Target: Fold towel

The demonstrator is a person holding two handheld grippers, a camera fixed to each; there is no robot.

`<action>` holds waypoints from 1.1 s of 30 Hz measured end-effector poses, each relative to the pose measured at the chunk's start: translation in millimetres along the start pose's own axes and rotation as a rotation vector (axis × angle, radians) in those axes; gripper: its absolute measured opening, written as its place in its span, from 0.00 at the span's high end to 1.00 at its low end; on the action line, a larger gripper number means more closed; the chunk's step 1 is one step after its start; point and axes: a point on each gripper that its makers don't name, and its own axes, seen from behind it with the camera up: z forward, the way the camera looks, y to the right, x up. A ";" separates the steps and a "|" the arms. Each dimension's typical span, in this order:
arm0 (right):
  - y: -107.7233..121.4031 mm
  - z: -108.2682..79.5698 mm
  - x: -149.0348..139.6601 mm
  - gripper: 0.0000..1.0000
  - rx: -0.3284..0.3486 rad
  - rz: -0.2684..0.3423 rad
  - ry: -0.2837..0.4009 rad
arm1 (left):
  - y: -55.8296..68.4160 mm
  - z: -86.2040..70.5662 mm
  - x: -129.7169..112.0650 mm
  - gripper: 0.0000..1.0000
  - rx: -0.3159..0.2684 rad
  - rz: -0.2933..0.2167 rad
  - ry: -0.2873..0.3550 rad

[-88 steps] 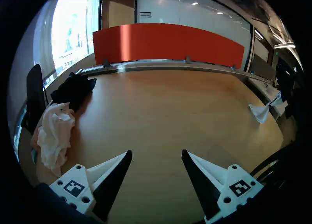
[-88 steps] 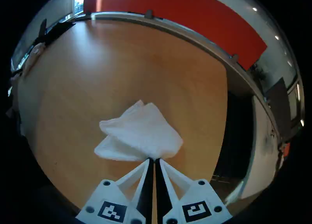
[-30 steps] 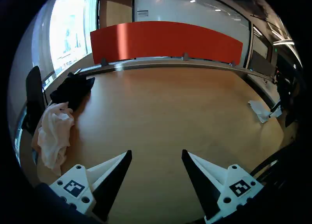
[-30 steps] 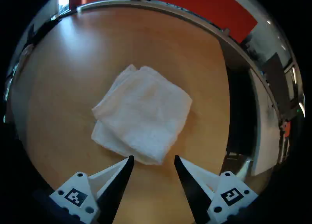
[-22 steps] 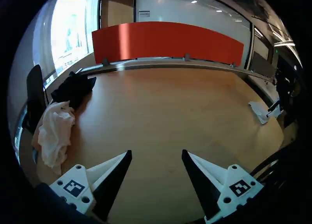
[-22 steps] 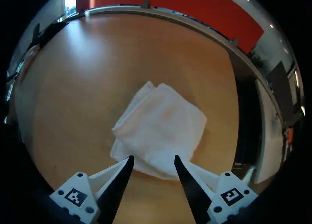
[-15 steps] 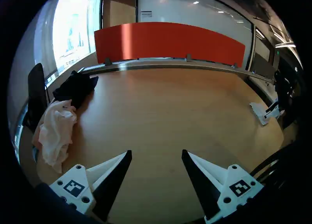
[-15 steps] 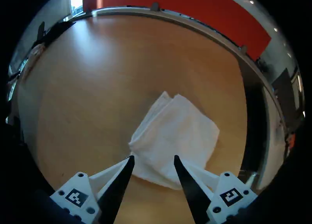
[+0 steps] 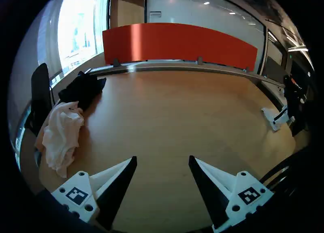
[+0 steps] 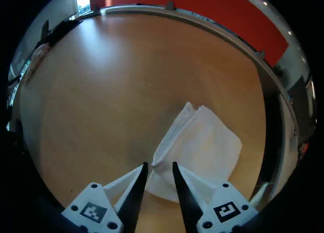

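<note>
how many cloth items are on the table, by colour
white: 2, the folded white towel and the crumpled white cloth
black: 1, the crumpled black garment
total: 3

Bright window (image 9: 77, 34) glare upper left; sharp centre, fisheye-bent edges.

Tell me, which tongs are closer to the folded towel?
Right. The right tongs have the towel's near corner between their fingers. The left tongs hang open over the table, with the towel far off to their right.
</note>
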 end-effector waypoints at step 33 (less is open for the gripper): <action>33.6 -62.9 34.2 0.95 -0.085 0.066 0.106 | -0.1 5.6 6.3 0.05 -0.028 -0.006 0.029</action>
